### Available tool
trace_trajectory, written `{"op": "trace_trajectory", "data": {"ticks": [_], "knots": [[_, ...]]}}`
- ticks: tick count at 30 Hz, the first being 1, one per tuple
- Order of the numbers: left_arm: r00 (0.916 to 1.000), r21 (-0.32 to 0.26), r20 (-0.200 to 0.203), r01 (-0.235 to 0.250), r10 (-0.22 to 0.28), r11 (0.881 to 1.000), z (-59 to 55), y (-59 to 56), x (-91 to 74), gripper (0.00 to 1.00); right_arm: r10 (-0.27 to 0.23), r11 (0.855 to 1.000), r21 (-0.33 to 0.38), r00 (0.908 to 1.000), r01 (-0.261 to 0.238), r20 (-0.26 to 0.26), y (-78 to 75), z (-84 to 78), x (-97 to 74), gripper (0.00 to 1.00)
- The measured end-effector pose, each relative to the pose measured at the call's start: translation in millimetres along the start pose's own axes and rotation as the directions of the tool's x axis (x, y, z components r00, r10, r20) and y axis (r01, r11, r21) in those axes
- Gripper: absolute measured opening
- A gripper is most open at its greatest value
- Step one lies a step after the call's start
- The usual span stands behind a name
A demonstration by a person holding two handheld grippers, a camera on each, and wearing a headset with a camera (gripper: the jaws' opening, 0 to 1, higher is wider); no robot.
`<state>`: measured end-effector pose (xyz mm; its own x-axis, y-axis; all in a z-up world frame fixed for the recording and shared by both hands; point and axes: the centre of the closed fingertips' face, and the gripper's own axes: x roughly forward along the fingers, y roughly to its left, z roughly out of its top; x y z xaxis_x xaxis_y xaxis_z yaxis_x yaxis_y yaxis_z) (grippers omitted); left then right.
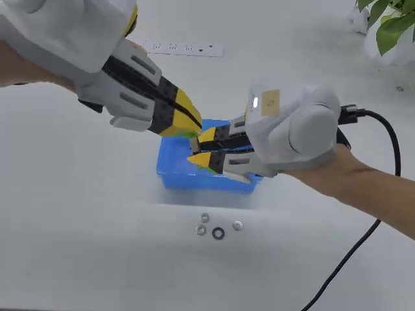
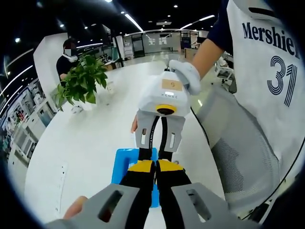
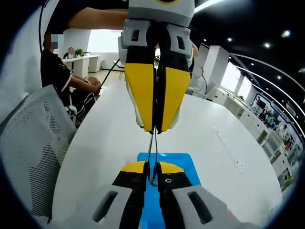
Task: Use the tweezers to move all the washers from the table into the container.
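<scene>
Left tool (image 1: 193,128) and right tool (image 1: 198,149) meet tip to tip above the blue container (image 1: 174,176). Both are narrow, and in the right gripper view each is pinched on one end of the tweezers (image 3: 153,145). Which end is the points is hard to tell. The tweezers are thin, springy, slick steel, best held mid-shank so the points can still squeeze. Four washers (image 1: 218,233) lie on the bench (image 1: 78,246) just in front of the container. They are flat, light and slippery, so nip them by the rim. The tools hide the container's inside.
</scene>
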<state>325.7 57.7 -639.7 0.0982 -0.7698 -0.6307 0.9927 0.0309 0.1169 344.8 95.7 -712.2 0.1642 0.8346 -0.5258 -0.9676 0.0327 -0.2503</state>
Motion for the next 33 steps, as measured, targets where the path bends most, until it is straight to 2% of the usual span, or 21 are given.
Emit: {"op": "trace_trajectory", "data": {"ticks": [7, 12, 30, 33], "knots": [[1.0, 0.001, -0.006, 0.002, -0.002, 1.0, -12.5, 17.7, 5.9, 0.05, -0.005, 1.0, 0.012, 0.9999, 0.006, -0.014, -12.9, -9.2, 10.7, 0.1], [0.9999, -0.015, -0.014, 0.002, -0.002, 1.0, -24.6, 24.9, 10.3, 0.05, 0.009, 1.0, 0.019, 0.9995, -0.008, -0.029, -17.0, -17.9, 22.2, 0.1], [0.9993, -0.071, -0.032, 0.02, -0.022, 0.997, -58.9, 36.2, 30.9, 0.05, 0.056, 0.997, 0.055, 0.9956, -0.052, -0.075, -11.8, -48.7, 42.8, 0.1], [0.9989, -0.077, -0.038, 0.024, -0.027, 0.997, -56.6, 35.2, 30.9, 0.05, 0.059, 0.997, 0.062, 0.9951, -0.055, -0.079, -11.3, -51.5, 44.2, 0.1]]}}
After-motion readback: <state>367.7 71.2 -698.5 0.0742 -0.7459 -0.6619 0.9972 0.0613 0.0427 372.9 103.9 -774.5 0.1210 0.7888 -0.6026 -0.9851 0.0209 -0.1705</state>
